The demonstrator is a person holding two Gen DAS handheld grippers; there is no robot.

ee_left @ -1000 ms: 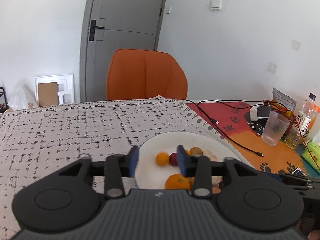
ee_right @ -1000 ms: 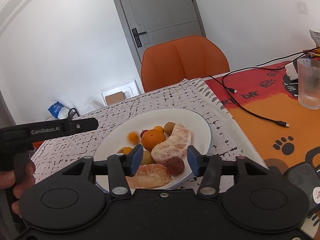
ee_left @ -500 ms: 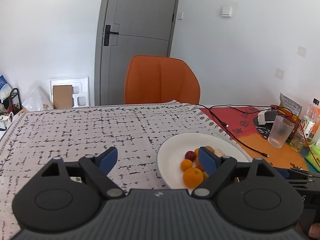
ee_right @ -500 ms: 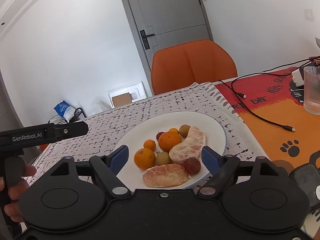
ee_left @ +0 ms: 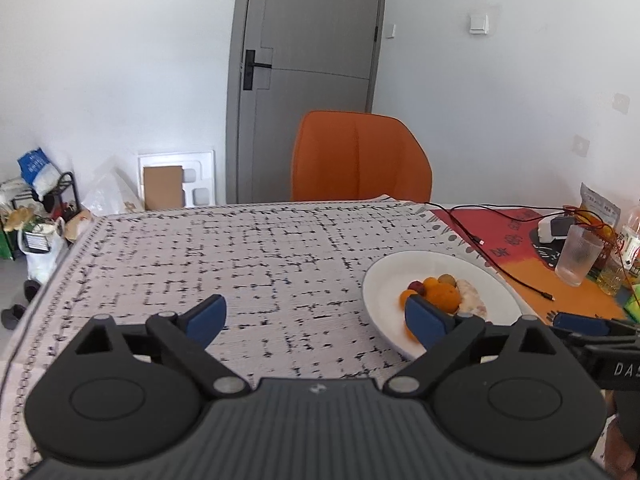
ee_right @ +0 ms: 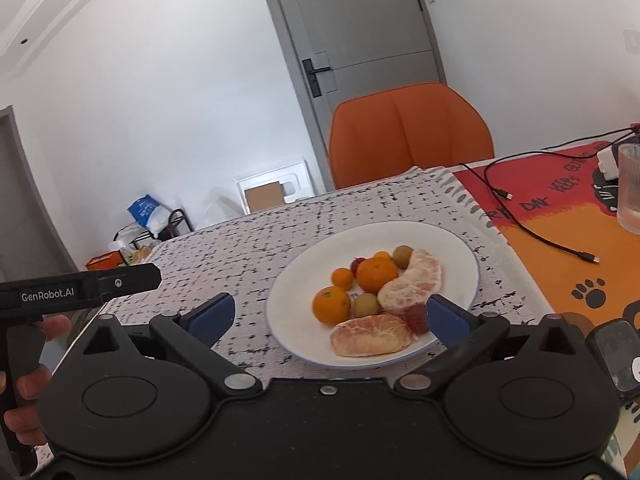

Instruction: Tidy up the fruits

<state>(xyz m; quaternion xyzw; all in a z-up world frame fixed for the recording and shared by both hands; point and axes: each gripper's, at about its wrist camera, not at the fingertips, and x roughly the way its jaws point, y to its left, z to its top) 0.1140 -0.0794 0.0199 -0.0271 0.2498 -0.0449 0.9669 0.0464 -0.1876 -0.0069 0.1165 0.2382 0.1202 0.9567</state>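
Right wrist view showed the worktop [ee_right: 280,240] under a grey crackle-patterned cloth, with the white plate [ee_right: 448,240] of fruit on it, ahead of the right gripper [ee_right: 328,314], whose blue-padded fingers [ee_right: 212,314] were spread wide and held nothing. On the plate lay two peeled pomelo segments [ee_right: 370,336], two mandarins [ee_right: 331,305], a small kumquat [ee_right: 343,278], a brownish longan [ee_right: 402,256] and a red lychee [ee_right: 414,316], all bunched together. The left gripper [ee_left: 316,320] stood equally wide and empty over the cloth, left of the plate.
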